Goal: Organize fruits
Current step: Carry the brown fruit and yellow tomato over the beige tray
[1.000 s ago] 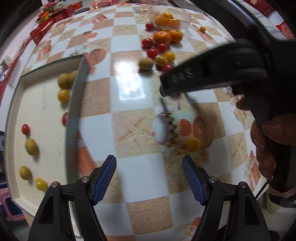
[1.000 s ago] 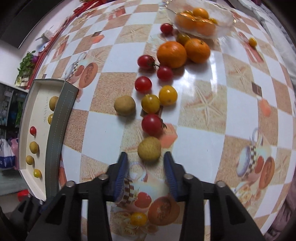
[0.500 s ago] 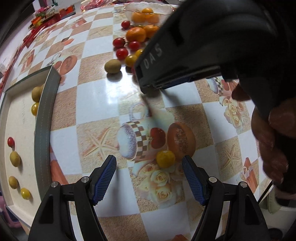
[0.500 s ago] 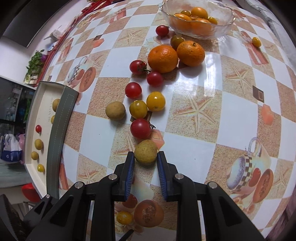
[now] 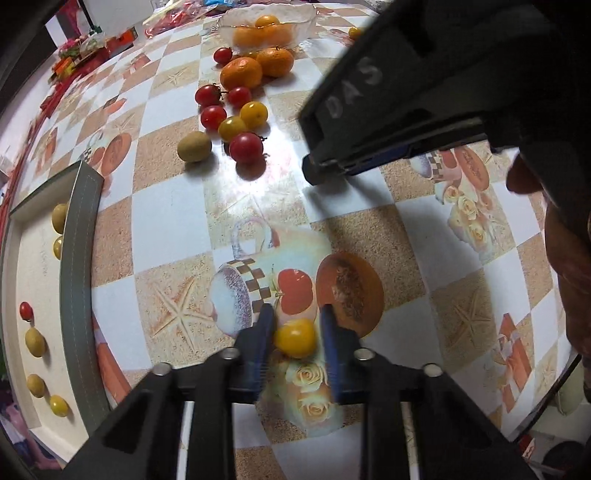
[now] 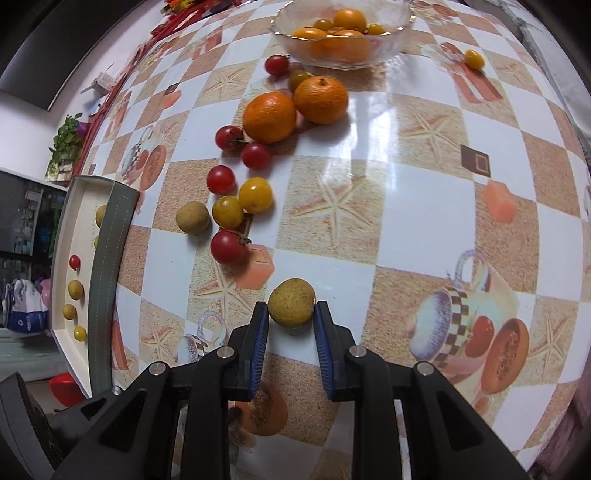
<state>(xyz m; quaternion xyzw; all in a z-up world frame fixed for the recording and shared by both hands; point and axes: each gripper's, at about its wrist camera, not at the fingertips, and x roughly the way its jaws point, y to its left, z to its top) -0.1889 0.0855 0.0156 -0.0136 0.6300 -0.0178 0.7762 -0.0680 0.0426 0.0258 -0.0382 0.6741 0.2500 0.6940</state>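
My left gripper [image 5: 297,332] is shut on a yellow cherry tomato [image 5: 294,338] at the near edge of the checkered table. My right gripper [image 6: 290,317] is shut on a brown longan [image 6: 291,302] and holds it just above the table; its body also shows in the left wrist view [image 5: 406,103]. Loose fruit lies in a cluster: red cherry tomatoes [image 6: 229,246], yellow tomatoes [image 6: 255,195], another longan [image 6: 192,218] and two oranges [image 6: 269,117]. A white tray [image 6: 59,295] at the left holds longans, yellow tomatoes and one red tomato.
A glass bowl [image 6: 400,27] with oranges and yellow tomatoes stands at the far side. A lone yellow tomato [image 6: 474,59] lies to its right. The tray has a grey rim [image 5: 79,258]. Red packages [image 5: 92,44] sit at the far left table edge.
My left gripper has moved forward and closed on the yellow tomato. My right gripper has closed on the longan and drawn it back from the red tomato.
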